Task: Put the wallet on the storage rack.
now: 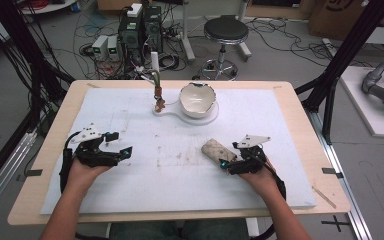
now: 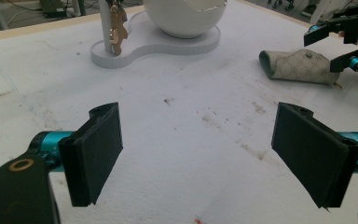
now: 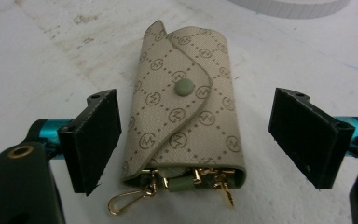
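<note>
A beige patterned key pouch (image 3: 184, 121) with a green snap and gold clips at its near end lies flat on the white mat (image 1: 180, 165); the high view shows the pouch (image 1: 217, 150) right of centre. My right gripper (image 3: 196, 140) is open, its jaws standing on either side of the pouch without touching it. In the high view the right gripper (image 1: 230, 162) sits at the pouch's near end. My left gripper (image 2: 200, 154) is open over bare mat, and the high view places the left gripper (image 1: 122, 150) at the left. In the left gripper view the pouch (image 2: 298, 66) lies far right.
A white stand (image 1: 187, 112) at the back centre carries a white bowl (image 1: 197, 99) and a post with a hanging gold key (image 1: 158, 97). The wooden table edge (image 1: 180, 216) runs in front. A stool (image 1: 225, 35) and cables are on the floor behind.
</note>
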Demonstrator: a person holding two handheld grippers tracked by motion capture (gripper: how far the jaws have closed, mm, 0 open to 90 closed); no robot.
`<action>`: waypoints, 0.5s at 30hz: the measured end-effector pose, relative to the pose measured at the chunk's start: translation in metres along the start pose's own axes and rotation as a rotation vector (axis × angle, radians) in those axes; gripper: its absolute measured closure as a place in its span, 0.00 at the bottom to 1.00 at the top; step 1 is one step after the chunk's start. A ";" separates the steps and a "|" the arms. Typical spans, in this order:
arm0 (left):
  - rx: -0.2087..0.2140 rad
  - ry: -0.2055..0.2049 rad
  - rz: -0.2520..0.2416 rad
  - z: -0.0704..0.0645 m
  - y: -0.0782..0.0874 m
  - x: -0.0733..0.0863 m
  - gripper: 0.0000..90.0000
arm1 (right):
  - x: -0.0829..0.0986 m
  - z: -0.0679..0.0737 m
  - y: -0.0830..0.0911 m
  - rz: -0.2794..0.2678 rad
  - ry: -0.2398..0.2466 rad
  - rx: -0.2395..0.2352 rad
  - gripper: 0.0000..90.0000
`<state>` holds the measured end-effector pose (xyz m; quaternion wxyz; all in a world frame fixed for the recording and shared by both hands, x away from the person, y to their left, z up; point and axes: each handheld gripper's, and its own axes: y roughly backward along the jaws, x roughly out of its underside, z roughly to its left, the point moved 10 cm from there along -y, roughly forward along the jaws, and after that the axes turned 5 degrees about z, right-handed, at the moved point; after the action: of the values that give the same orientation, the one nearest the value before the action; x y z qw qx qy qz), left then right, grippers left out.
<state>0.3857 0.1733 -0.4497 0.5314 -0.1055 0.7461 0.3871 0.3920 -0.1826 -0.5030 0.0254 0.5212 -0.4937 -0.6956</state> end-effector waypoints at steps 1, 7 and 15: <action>-0.001 0.003 0.000 0.000 0.000 0.000 0.18 | 0.000 0.001 -0.001 0.008 0.007 -0.003 0.19; -0.001 0.001 0.003 0.000 -0.001 0.001 0.18 | 0.004 0.006 -0.009 0.050 0.026 -0.012 0.19; 0.001 -0.001 0.007 0.000 -0.001 0.002 0.18 | 0.014 0.009 -0.017 0.113 0.031 -0.024 0.19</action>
<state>0.3857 0.1727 -0.4517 0.5303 -0.1024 0.7465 0.3886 0.3870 -0.1751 -0.5250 0.0786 0.5031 -0.5133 -0.6908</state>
